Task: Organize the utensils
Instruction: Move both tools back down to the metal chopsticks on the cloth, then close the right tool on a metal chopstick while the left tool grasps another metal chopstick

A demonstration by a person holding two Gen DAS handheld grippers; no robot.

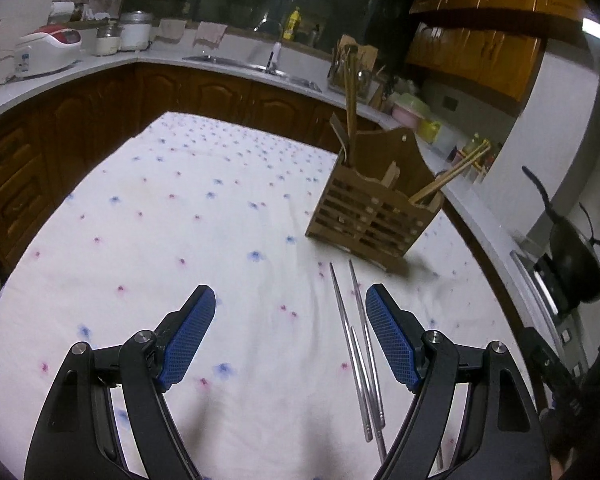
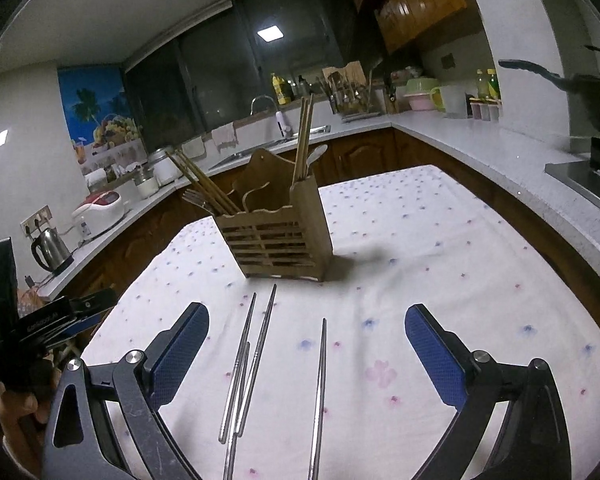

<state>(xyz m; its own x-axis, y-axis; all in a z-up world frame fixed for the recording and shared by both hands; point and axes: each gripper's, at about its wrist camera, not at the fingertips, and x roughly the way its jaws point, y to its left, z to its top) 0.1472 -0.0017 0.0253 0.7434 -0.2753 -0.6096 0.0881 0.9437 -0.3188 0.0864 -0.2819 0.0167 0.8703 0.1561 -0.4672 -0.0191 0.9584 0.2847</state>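
Several metal chopsticks [image 2: 256,364] lie loose on the flowered tablecloth [image 2: 420,240]; one [image 2: 321,392] lies apart to their right. Behind them stands a slatted wooden utensil holder [image 2: 284,236] with wooden chopsticks [image 2: 303,140], a spoon and forks in it. My right gripper [image 2: 307,316] hangs open just above the cloth, and the metal chopsticks lie between its blue pads [image 2: 432,352]. In the left wrist view my left gripper [image 1: 290,296] is also open and holds nothing. The metal chopsticks [image 1: 356,344] lie just inside its right pad [image 1: 388,332], and the holder [image 1: 372,212] stands beyond.
A dark wooden kitchen counter [image 2: 500,148] wraps around the table. On it are a sink [image 1: 252,65], a kettle [image 2: 52,248] and a rice cooker [image 2: 100,208]. A black wok [image 1: 576,264] sits on the stove at the right. The table's far edge [image 1: 240,128] is near the cabinets.
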